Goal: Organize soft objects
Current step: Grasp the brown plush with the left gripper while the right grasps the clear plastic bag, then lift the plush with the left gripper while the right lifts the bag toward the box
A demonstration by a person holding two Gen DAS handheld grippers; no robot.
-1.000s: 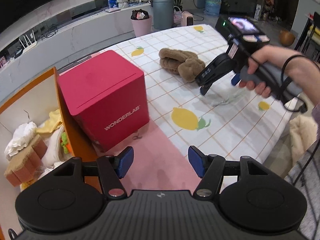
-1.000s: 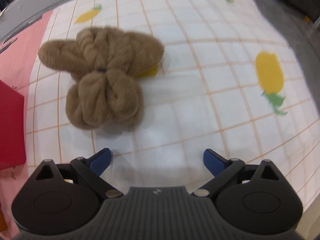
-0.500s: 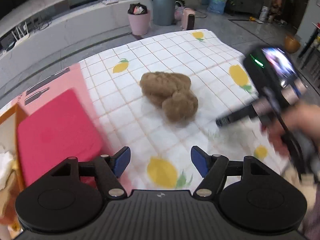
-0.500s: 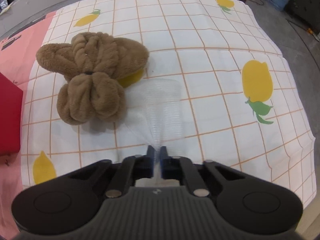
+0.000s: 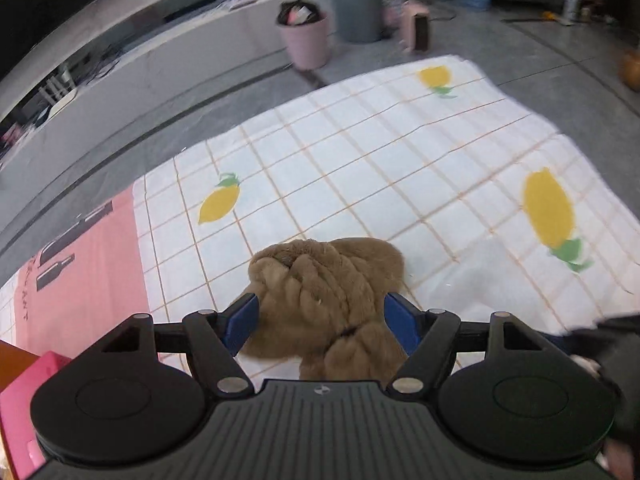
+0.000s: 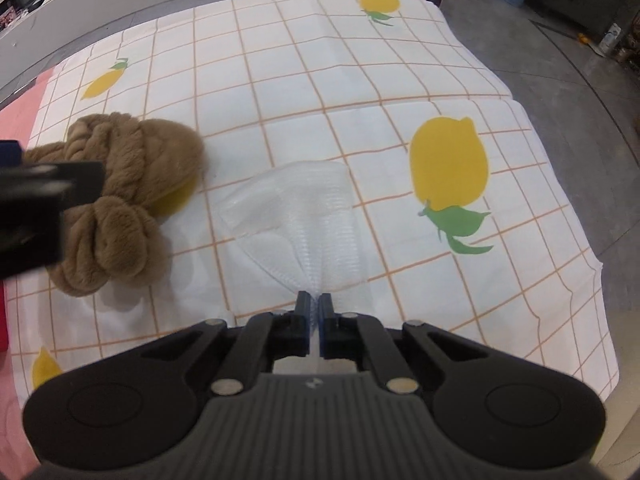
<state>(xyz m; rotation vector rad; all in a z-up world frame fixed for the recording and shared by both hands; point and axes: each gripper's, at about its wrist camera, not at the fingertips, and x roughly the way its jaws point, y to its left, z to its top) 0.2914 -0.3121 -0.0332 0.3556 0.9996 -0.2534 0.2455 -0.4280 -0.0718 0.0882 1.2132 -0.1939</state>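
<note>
A brown fluffy knotted plush [image 5: 324, 300] lies on the lemon-print tablecloth [image 5: 360, 168]. My left gripper [image 5: 322, 320] is open, its blue pads on either side of the plush. The plush also shows at the left of the right wrist view [image 6: 132, 184], with the left gripper's finger [image 6: 44, 200] in front of it. My right gripper [image 6: 314, 312] is shut on a clear ribbed plastic film [image 6: 300, 220] that fans out over the cloth [image 6: 340, 92].
A red box corner [image 5: 24, 396] sits at the lower left, beside a pink mat [image 5: 84, 264]. A pink bin [image 5: 306, 40] and a grey bin [image 5: 356, 4] stand on the floor beyond the table's far edge. The table's right edge [image 6: 600, 264] drops off.
My left gripper has swung right and moved down over the plush, which now lies between its open fingers. My right gripper went from open to shut on the clear film and holds it.
</note>
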